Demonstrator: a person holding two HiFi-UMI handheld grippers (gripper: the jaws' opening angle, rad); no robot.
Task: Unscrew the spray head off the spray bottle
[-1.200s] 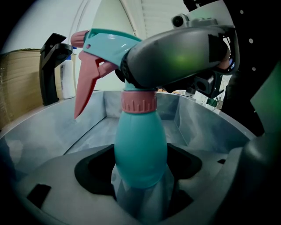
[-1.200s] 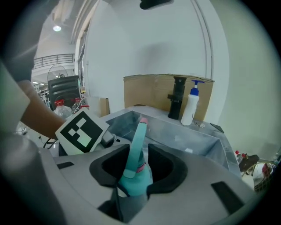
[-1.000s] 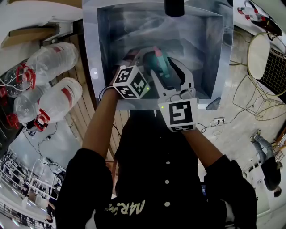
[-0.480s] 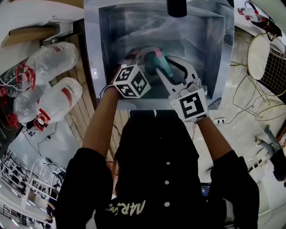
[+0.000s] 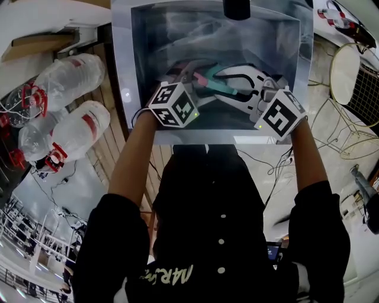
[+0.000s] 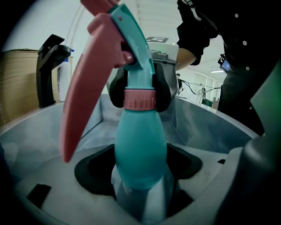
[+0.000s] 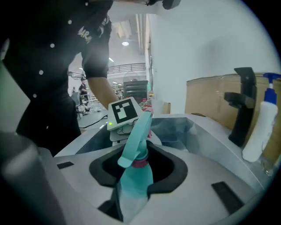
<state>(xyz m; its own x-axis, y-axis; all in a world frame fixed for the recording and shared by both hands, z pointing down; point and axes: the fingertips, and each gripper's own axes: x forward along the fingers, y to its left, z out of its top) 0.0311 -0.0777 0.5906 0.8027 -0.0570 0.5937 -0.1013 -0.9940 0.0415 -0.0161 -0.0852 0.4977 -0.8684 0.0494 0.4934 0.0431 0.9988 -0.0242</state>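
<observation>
Down in the sink (image 5: 121, 71) — faucet (image 5: 235, 8) at 12 o'clock, jugs (image 5: 71, 127) at 9 — left gripper (image 6: 139, 189) clamps the bottle (image 6: 140, 154), right gripper (image 7: 134, 186) just closed onto the spray head (image 6: 131, 48), swung round from 6 to 3 o'clock.

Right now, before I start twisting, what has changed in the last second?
The right gripper swung out to the right, rolling over, and its jaws have just been closing onto the pink collar. Unchanged: the left gripper grips the spray bottle over the sink.
</observation>
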